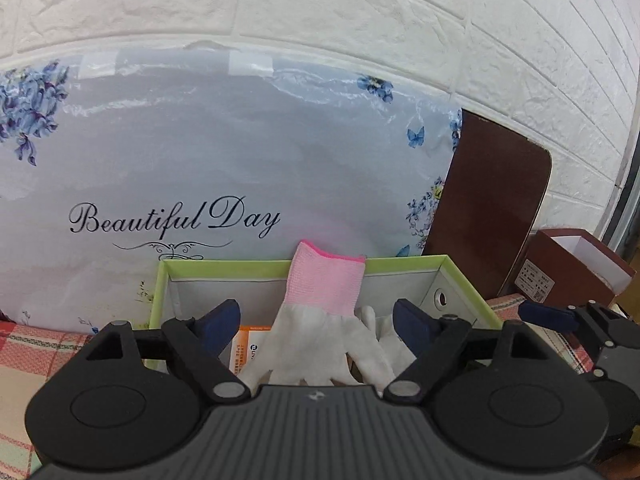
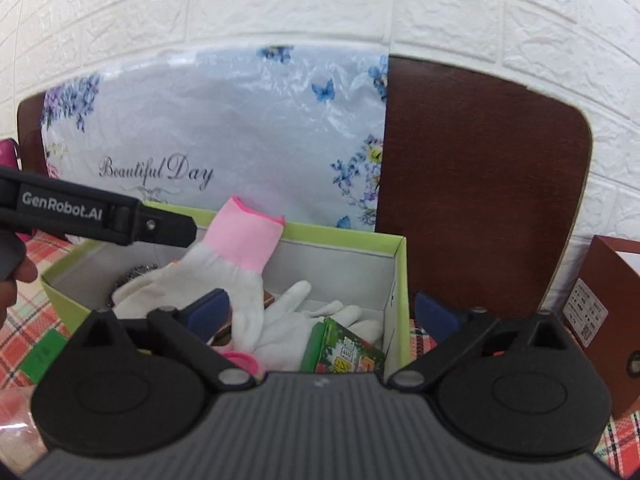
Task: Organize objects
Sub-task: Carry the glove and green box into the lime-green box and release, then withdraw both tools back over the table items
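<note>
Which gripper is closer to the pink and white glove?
Left. The left gripper stands open right around the glove in the green box. The right gripper is open too, further right, straddling the box's right wall.

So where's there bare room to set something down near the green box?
Bare plaid cloth shows between the green box and the brown box. Inside the green box it's crowded: gloves, a green packet.

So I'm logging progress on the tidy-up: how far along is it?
Done: the pink-cuffed glove lies in the green box, cuff propped on its back wall, with another white glove and a green packet. In hand: nothing; both tools are open. Left: a green item sits on the checked cloth.
</note>
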{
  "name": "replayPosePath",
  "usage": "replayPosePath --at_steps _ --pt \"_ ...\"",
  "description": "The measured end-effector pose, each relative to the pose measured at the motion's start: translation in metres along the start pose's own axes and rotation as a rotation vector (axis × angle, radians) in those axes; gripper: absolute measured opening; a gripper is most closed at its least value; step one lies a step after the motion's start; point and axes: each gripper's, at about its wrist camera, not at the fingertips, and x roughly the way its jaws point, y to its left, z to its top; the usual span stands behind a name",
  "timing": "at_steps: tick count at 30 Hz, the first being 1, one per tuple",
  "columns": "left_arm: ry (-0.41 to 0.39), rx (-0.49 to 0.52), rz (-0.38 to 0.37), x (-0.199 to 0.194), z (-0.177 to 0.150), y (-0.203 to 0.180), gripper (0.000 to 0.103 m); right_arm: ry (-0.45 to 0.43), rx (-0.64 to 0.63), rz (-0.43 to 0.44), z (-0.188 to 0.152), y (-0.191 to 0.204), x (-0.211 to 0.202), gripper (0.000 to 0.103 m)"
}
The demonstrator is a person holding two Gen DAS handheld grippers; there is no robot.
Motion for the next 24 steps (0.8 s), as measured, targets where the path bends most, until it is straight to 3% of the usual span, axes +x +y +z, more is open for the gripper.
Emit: replayPosePath --at_steps 11,19,24 --pt "-0.055 0.012 0.069 -0.115 -0.004 -0.032 0.087 -0.100 0.031 0.009 0.016 0.011 -0.110 0.103" --pt "-0.084 -0.016 0.071 -0.187 -0.047 -0.039 0.088 -0.145 0.063 0.015 -0.008 0.018 -0.184 0.103" --pt "-0.041 -0.067 0.070 -0.206 -0.085 -0.038 0.088 -0.127 0.091 0.026 -0.037 0.028 -0.211 0.103"
